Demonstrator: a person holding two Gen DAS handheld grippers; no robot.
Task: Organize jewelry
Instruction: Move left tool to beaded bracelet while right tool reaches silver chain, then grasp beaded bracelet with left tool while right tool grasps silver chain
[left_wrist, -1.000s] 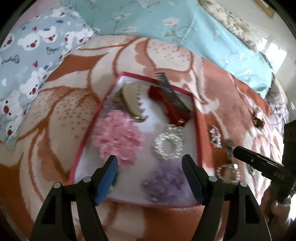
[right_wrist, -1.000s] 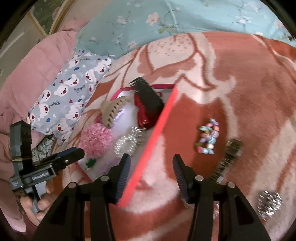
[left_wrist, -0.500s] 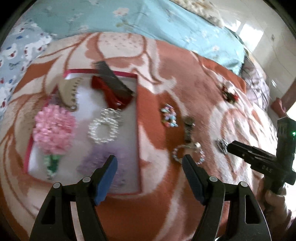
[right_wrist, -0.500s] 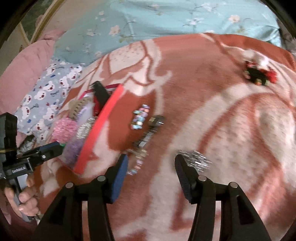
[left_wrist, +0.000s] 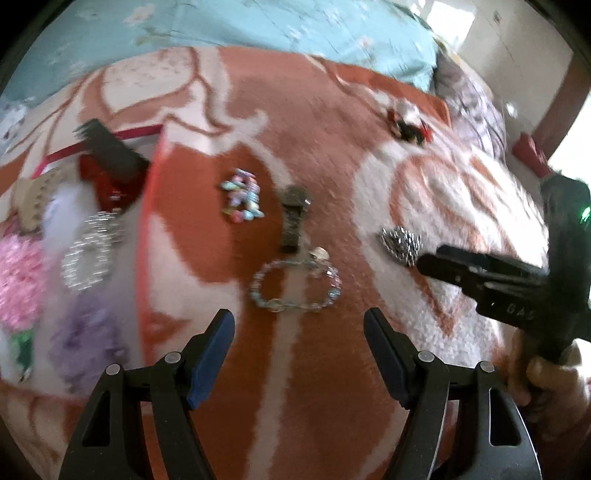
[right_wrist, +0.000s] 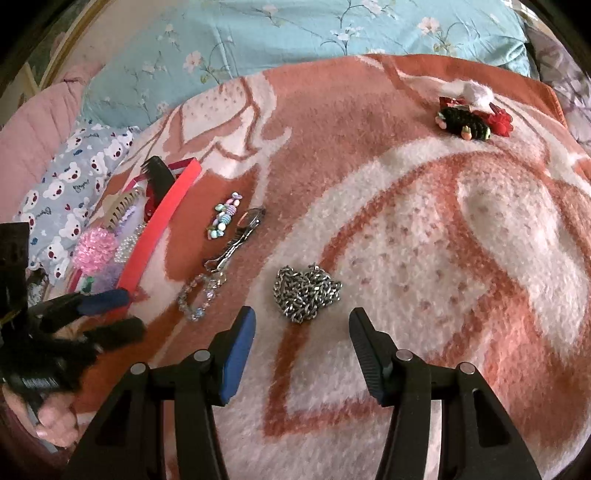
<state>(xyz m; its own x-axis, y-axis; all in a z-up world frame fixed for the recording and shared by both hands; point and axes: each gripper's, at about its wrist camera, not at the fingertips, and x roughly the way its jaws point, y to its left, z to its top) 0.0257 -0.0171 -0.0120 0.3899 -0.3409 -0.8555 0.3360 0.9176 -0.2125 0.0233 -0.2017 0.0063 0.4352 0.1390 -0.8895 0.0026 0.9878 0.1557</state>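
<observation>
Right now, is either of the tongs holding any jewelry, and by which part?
Nothing is held. The left tongs and right tongs stand open and empty above the blanket.

Both claws now off the red tray (right_wrist: 162, 218), right claw (right_wrist: 301, 332) wider, empty, before the silver chain (right_wrist: 306, 293).

In the left wrist view the red tray (left_wrist: 147, 206) at the left edge is motion-blurred and cut off; its pink flower (left_wrist: 18, 280) and purple piece (left_wrist: 88, 332) smear together. In the right wrist view the left gripper (right_wrist: 122, 314) at lower left is blurred, its hand (right_wrist: 51, 421) cropped.
</observation>
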